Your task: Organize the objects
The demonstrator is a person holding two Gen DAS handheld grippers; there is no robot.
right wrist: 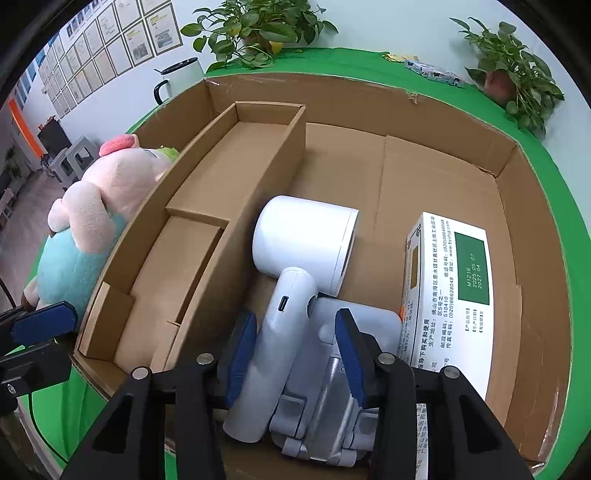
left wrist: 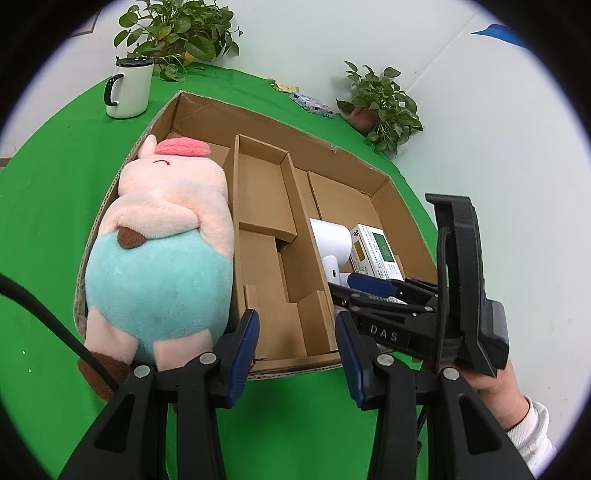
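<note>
A shallow brown cardboard box [right wrist: 524,206] with inner cardboard dividers sits on the green-covered counter [left wrist: 48,192], its far side reaching toward the counter's back edge, where two leafy potted plants [left wrist: 177,33] and a white mug with a black handle and lid [left wrist: 127,88] stand. In the box's wide right-hand compartment lies a white handheld device with a round drum head and a straight handle [right wrist: 306,240], and just beside it, toward the box's right wall, a white printed carton with a green panel [right wrist: 454,291]. The right tongs [right wrist: 295,354] reach down into that compartment with their blue pads either side of the device's handle and the pale grey folding stand under it; the opening is narrow, but I cannot tell whether the pads press on anything. The left tongs [left wrist: 299,354] hover over the box's near edge, narrowly parted with nothing between them. A pink and teal plush toy with a pink cap [left wrist: 162,243] fills the box's left compartment, overhanging its near end. The narrow middle compartment holds only its dividers.
</note>
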